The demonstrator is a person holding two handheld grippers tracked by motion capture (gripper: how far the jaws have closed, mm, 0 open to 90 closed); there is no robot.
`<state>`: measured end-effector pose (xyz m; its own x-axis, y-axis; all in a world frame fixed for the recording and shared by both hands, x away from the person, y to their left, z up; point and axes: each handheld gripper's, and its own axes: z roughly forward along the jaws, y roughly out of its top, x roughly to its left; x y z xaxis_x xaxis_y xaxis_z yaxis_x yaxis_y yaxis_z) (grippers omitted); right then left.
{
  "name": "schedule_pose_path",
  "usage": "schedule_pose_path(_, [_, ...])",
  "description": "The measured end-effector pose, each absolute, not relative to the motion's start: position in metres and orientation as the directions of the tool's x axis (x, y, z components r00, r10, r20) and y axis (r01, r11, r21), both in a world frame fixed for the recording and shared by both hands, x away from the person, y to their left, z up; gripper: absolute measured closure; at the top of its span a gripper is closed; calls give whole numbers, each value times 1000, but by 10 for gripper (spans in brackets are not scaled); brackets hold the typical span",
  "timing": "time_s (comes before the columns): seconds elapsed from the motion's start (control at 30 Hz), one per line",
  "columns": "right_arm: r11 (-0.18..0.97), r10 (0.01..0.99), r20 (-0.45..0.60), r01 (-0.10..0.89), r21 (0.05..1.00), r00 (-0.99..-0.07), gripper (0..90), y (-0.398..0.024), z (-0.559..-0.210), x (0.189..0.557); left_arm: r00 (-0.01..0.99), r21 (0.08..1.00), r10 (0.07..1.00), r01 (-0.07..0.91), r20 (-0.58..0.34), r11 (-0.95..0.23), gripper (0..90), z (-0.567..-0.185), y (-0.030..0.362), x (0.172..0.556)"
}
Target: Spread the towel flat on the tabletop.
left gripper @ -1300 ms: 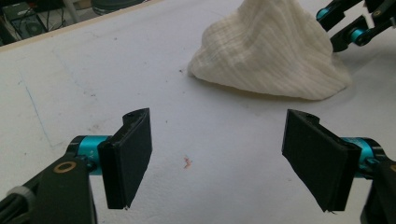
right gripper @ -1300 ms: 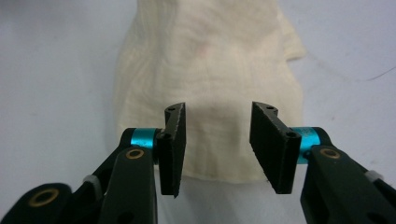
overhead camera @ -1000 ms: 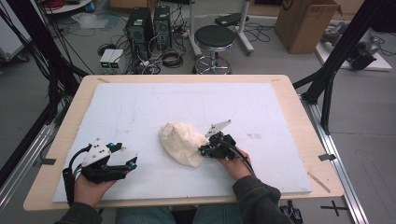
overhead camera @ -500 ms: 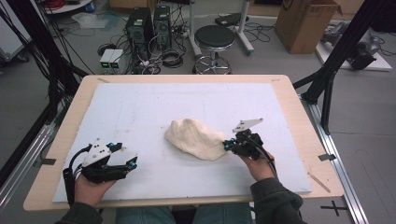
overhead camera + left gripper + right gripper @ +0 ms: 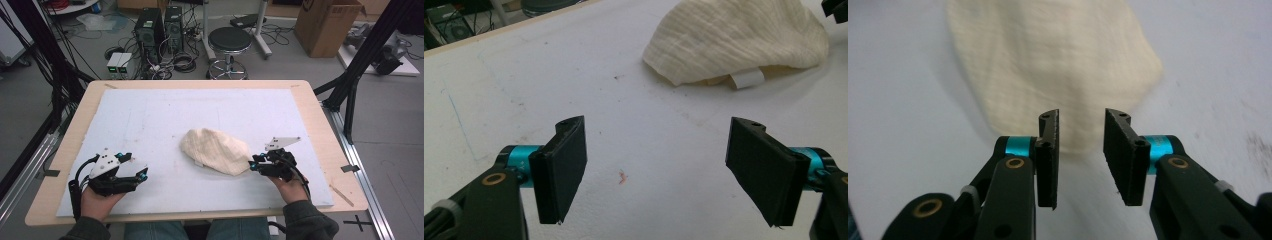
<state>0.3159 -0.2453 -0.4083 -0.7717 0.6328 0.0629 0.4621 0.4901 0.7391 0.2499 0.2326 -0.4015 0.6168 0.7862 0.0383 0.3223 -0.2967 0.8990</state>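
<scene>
A crumpled cream cloth (image 5: 215, 150) lies in a low heap on the white mat (image 5: 150, 115), a little right of the middle. In the left gripper view the cloth (image 5: 734, 40) has a white label (image 5: 746, 78) peeking out from under its edge. My right gripper (image 5: 254, 165) sits just at the cloth's right end. Its jaws have just been opening, and in its own view my right gripper (image 5: 1080, 145) shows a narrow gap with the cloth (image 5: 1048, 60) lying just beyond it, not pinched. My left gripper (image 5: 142, 172) rests near the front left, and its own view shows my left gripper (image 5: 656, 165) wide open over bare mat.
The mat covers a wooden table (image 5: 325, 125) whose bare rim shows all round. Beyond the far edge stand a black stool (image 5: 230, 40), computer towers (image 5: 160, 25) with cables, and a cardboard box (image 5: 325, 25). Black frame legs (image 5: 365, 60) rise at both sides.
My right gripper has moved rightward, dragging the cloth with it and stretching it out, then opened its jaws off the cloth's edge. My left gripper has stayed put.
</scene>
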Motion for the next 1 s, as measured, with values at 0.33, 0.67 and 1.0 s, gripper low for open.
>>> schedule_pose_path(0.33, [574, 453, -7, 285, 767, -891, 561, -177, -401, 307, 617, 900, 786, 320, 39, -295, 250, -401, 232, 250])
schedule_pose_path(0.67, [695, 456, -152, 245, 676, -877, 615, -124, -422, 329, 629, 900, 777, 317, 37, -299, 250, -402, 229, 251])
schedule_pose_path(1.0, [536, 593, 7, 402, 743, -805, 872, -150, -411, 360, 666, 906, 746, 307, 15, -291, 252, -400, 210, 257])
